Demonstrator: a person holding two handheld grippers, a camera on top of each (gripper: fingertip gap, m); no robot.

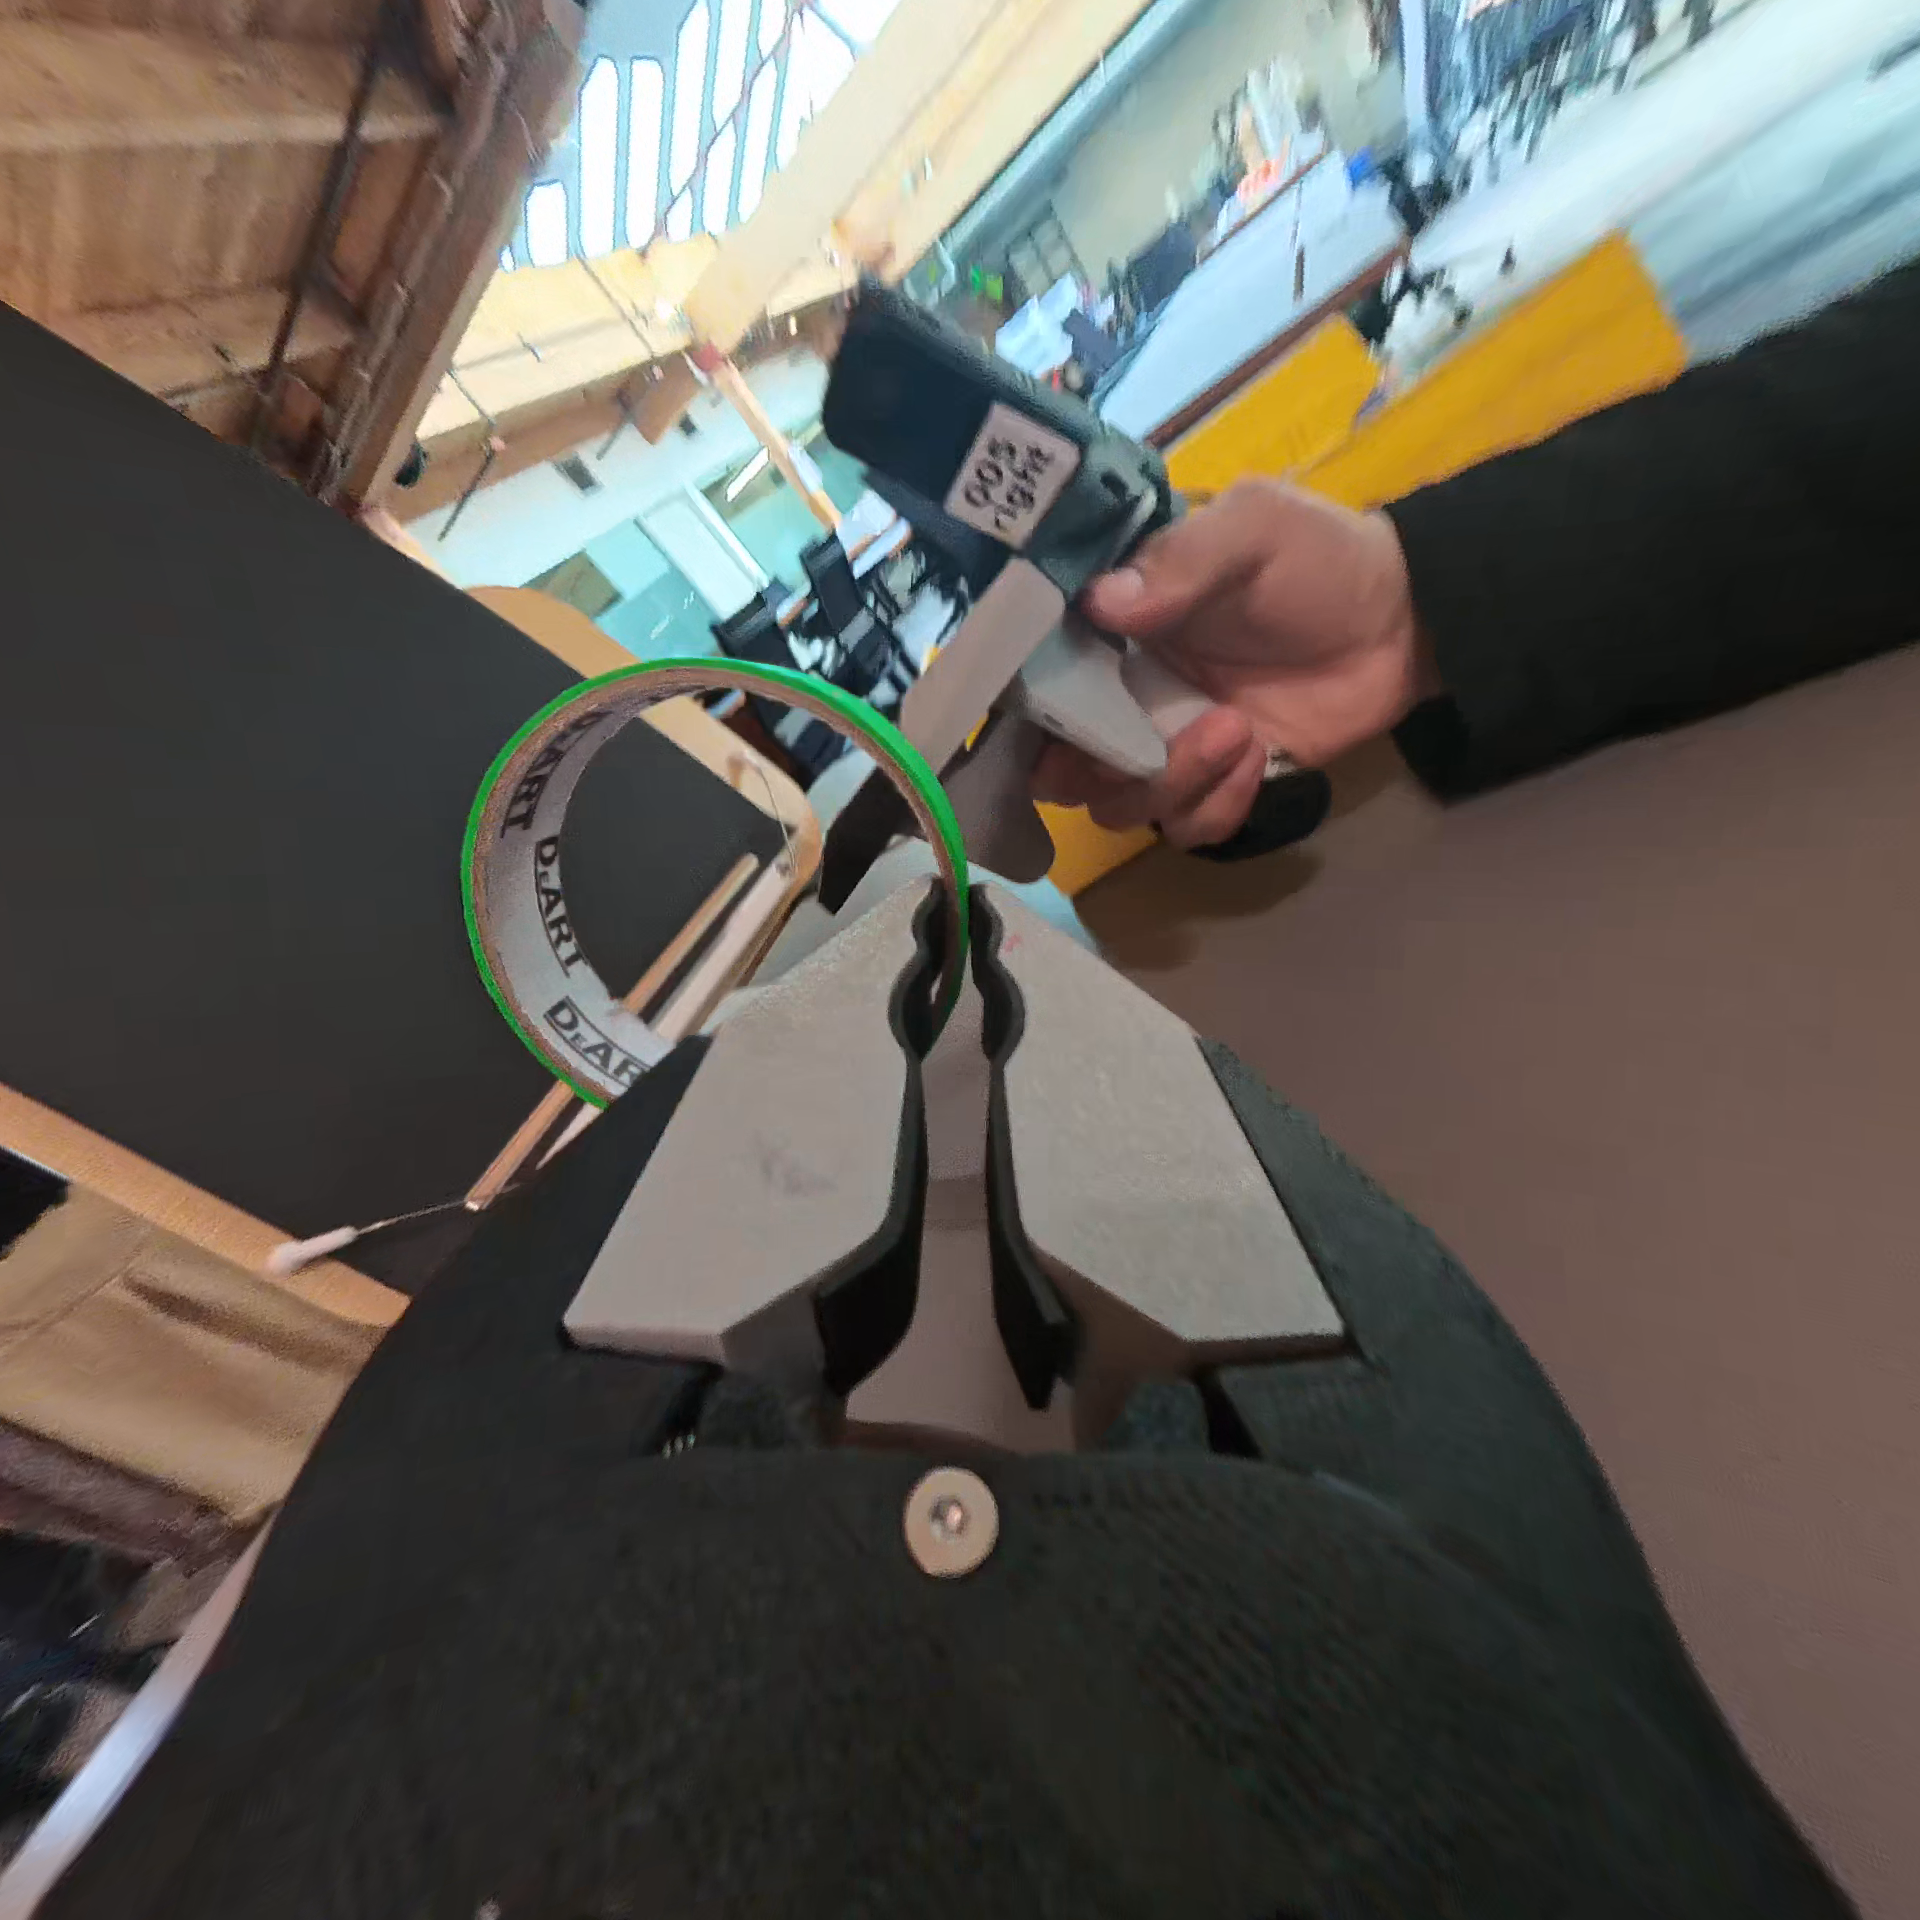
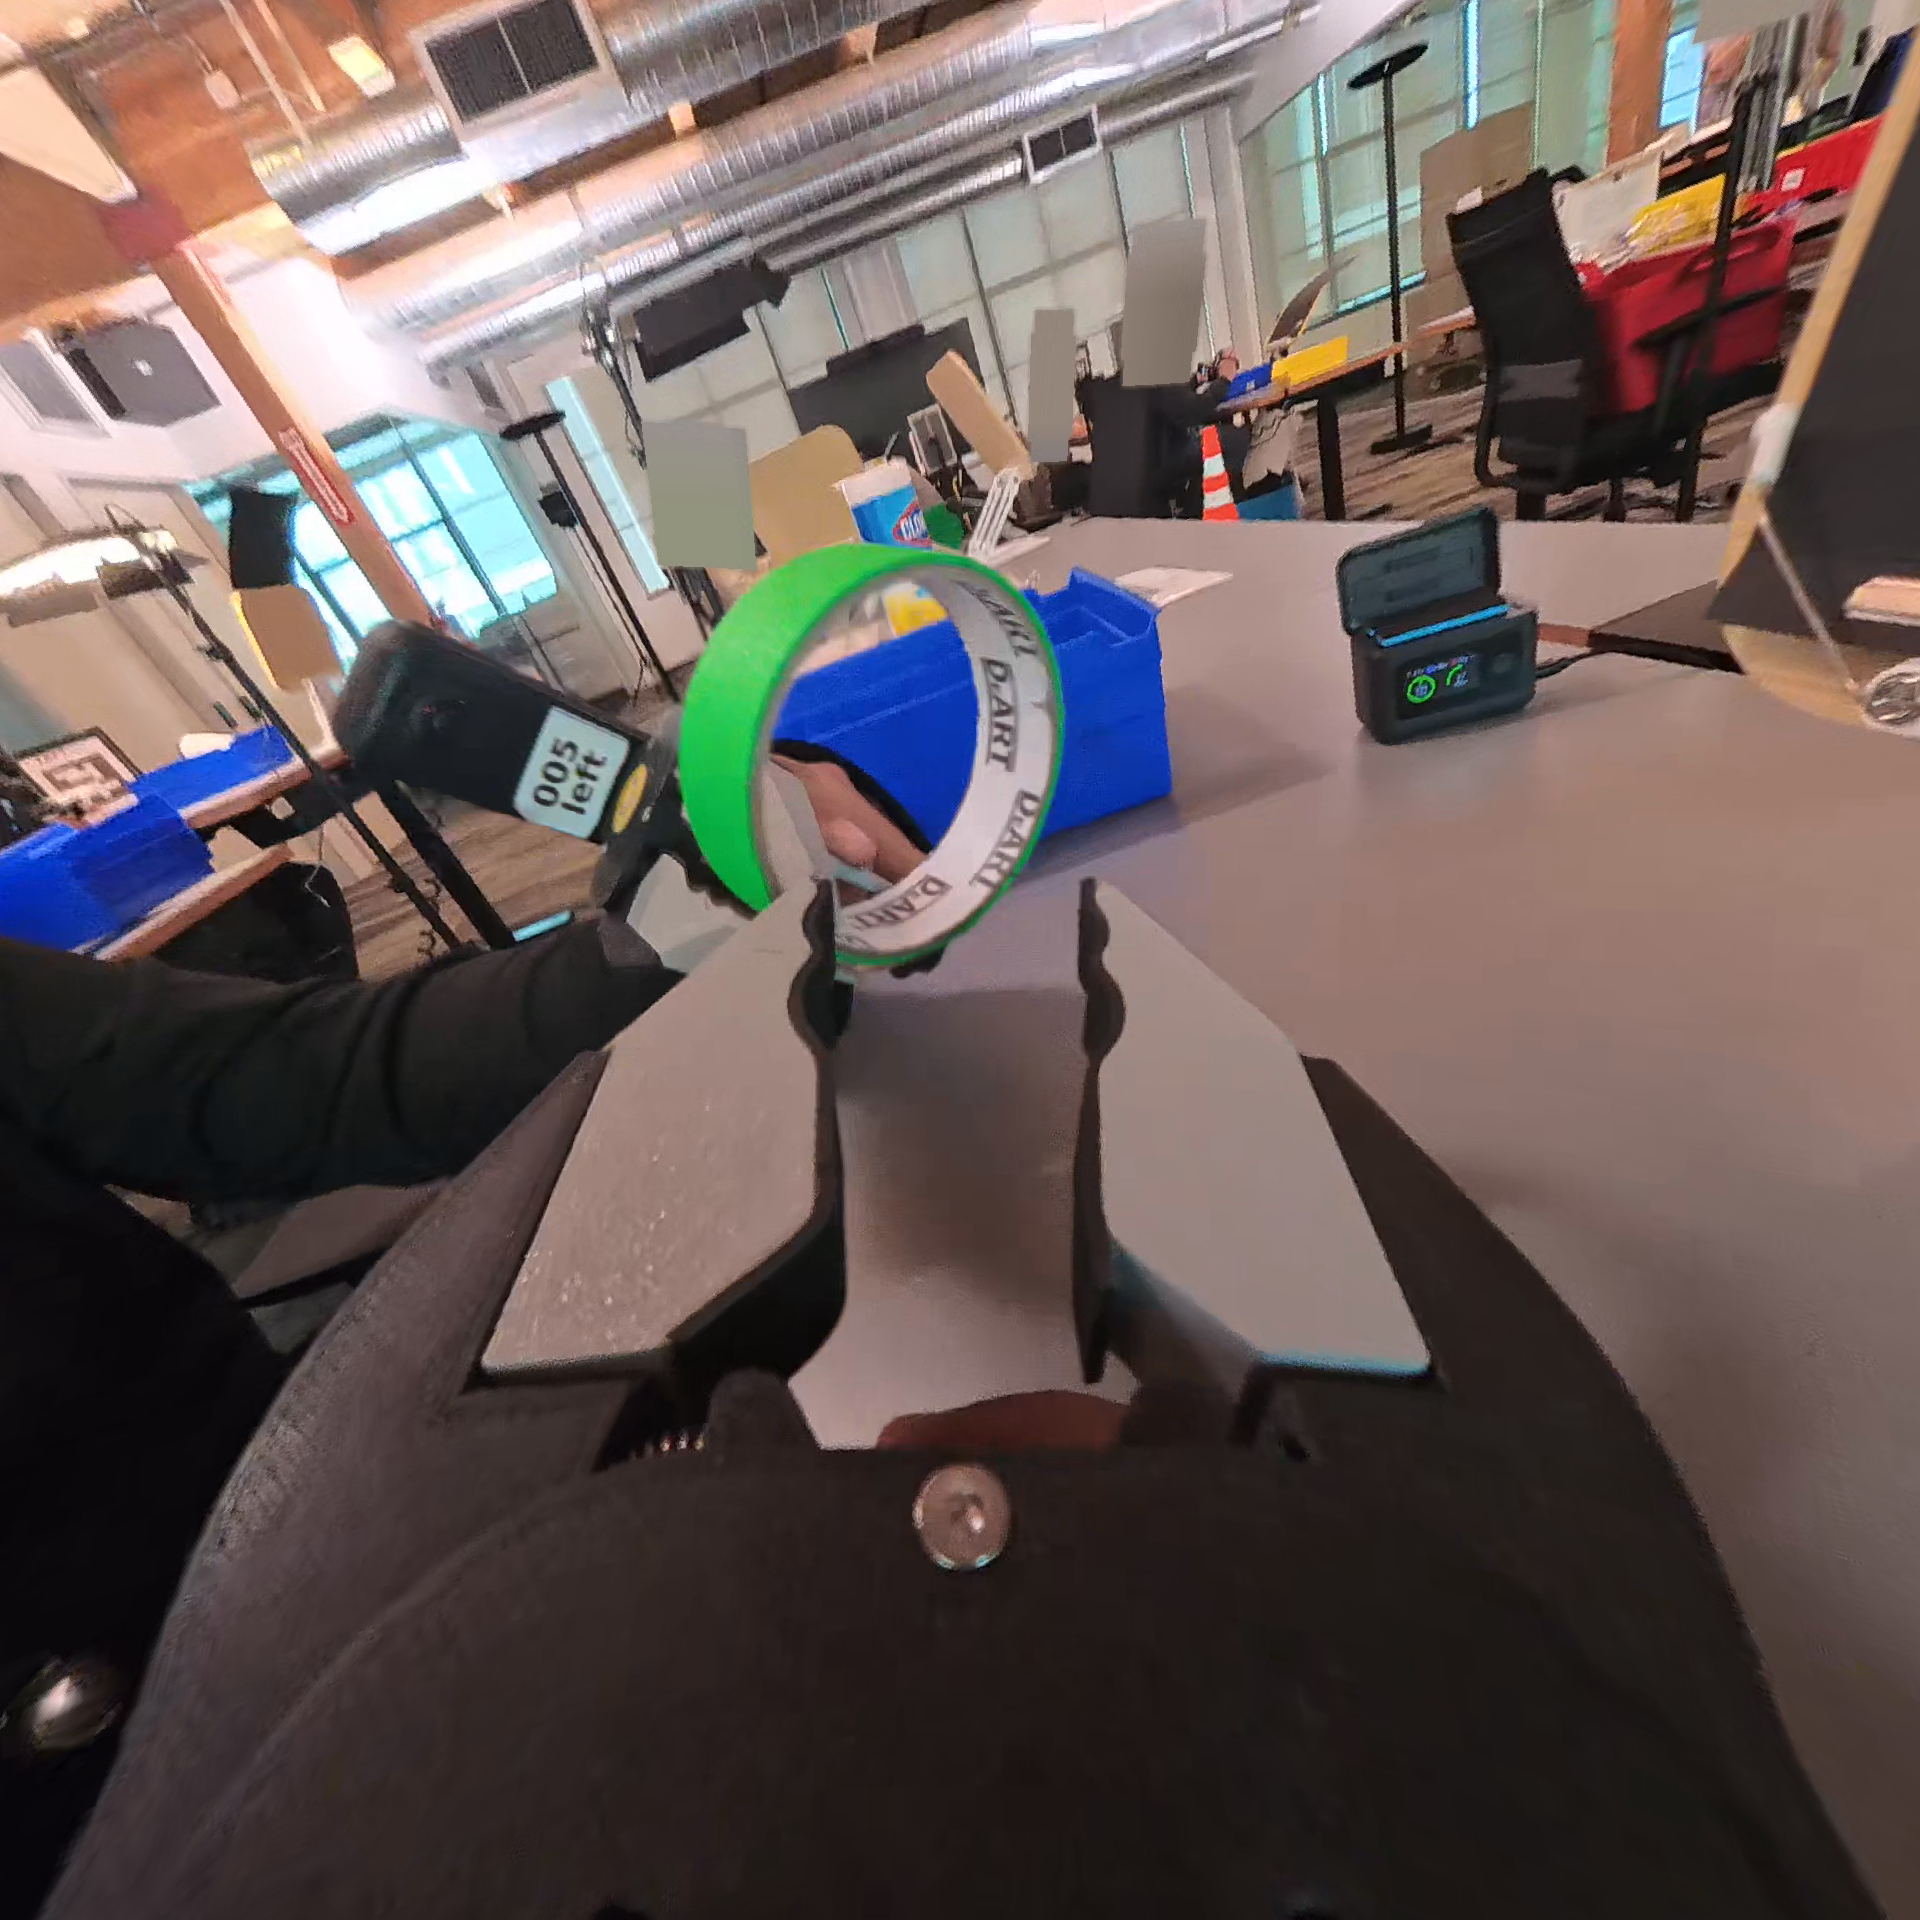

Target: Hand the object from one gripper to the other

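Observation:
A green tape roll (image 1: 520,914) with a white inner core is held upright in the air. My left gripper (image 1: 961,935) is shut on its rim. In the left wrist view the right gripper (image 1: 925,831), held by a hand (image 1: 1268,644), is at the same stretch of rim with one finger on each side. In the right wrist view my right gripper (image 2: 956,935) is open, and the roll's (image 2: 727,727) lower rim sits between its fingertips, close to the left finger. The left gripper (image 2: 758,883) is mostly hidden behind the roll.
A grey table (image 2: 1558,935) lies below. On it stand a blue bin (image 2: 1101,707) behind the roll and a black charging case (image 2: 1444,665) to the right. A black board with a wooden edge (image 2: 1829,499) stands at the far right and shows in the left wrist view (image 1: 260,727). Both grippers' tips are close together, under 4 cm apart.

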